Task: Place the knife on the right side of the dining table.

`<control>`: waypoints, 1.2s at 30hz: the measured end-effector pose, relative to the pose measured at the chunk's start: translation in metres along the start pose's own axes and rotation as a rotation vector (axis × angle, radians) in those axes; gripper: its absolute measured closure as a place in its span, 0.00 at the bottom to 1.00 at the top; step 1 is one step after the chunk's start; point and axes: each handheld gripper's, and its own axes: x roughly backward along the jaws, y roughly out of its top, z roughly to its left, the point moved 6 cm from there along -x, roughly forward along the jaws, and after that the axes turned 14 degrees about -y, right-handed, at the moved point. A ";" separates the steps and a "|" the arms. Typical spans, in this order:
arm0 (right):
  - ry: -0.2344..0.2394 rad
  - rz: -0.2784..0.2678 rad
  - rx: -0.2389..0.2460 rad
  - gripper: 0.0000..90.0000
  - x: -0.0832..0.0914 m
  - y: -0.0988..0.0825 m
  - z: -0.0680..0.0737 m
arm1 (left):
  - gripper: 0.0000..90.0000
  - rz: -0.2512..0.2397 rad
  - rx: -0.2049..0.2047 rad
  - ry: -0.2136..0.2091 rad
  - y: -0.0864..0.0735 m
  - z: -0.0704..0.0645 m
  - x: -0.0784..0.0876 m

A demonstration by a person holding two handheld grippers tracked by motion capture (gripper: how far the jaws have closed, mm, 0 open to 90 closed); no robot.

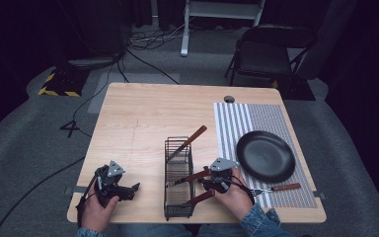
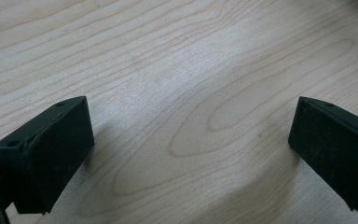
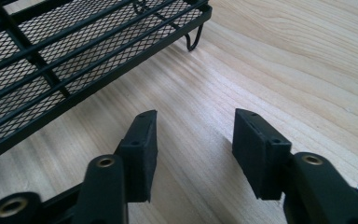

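Mesh wire basket (image 3: 74,51) sits beside right gripper (image 3: 193,140), its 2 ribbed jaws parted, empty, over woodgrain table (image 3: 284,70).

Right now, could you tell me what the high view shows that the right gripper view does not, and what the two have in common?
The high view alone shows the black plate on the striped placemat, a fork beside it, brown-handled utensils in the rack and the left gripper. The right gripper view alone shows the right gripper with jaws apart and nothing between them. Both share the black wire rack and the wooden table.
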 end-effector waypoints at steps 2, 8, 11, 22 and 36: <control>0.001 0.000 0.004 0.60 0.000 0.000 0.000 | 0.00 0.001 0.000 -0.002 0.000 0.000 0.000; 0.033 0.012 -0.004 0.62 0.008 0.013 -0.011 | 0.00 0.001 -0.001 -0.002 0.000 0.000 0.000; 0.069 -0.006 -0.032 0.60 0.017 0.025 -0.022 | 0.00 0.001 0.000 -0.002 0.000 0.000 0.000; 0.086 -0.073 -0.034 0.59 0.050 0.065 -0.051 | 0.00 0.001 0.000 -0.002 0.000 0.000 0.000; 0.123 -0.138 -0.029 0.57 0.074 0.098 -0.062 | 0.00 0.000 0.000 -0.002 0.000 0.000 0.000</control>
